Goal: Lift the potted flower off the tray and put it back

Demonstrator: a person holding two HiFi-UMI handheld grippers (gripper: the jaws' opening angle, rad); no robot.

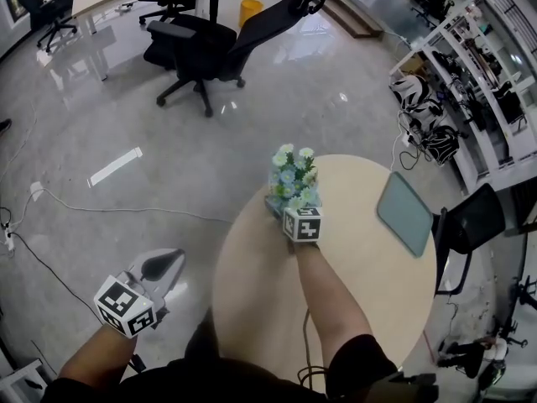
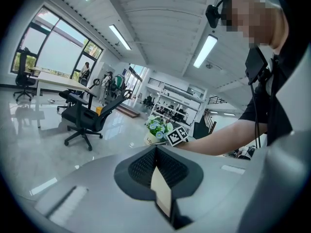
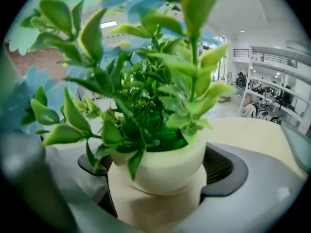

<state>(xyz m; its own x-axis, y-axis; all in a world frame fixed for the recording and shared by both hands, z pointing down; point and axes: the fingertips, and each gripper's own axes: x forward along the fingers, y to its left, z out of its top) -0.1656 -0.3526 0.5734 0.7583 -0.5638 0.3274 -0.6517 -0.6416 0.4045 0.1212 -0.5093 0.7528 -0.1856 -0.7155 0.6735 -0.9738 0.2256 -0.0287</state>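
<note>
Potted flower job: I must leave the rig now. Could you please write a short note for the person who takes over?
Left hand-held gripper: shut, empty, over the floor left of the table.
Right hand-held gripper: closed on the potted flower, near the table's far left edge.
Tray: empty, on the table's right side.
Done: flower is off the tray.
Left: put it back on the tray.

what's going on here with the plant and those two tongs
A person has the potted flower clamped in the right tongs, near the far left edge of the round table. It is well apart from the tray, which lies at the table's right side. Whether the pot touches the tabletop or sits just above it is hard to tell. The left tongs are shut on nothing, held off the table to the left.
</note>
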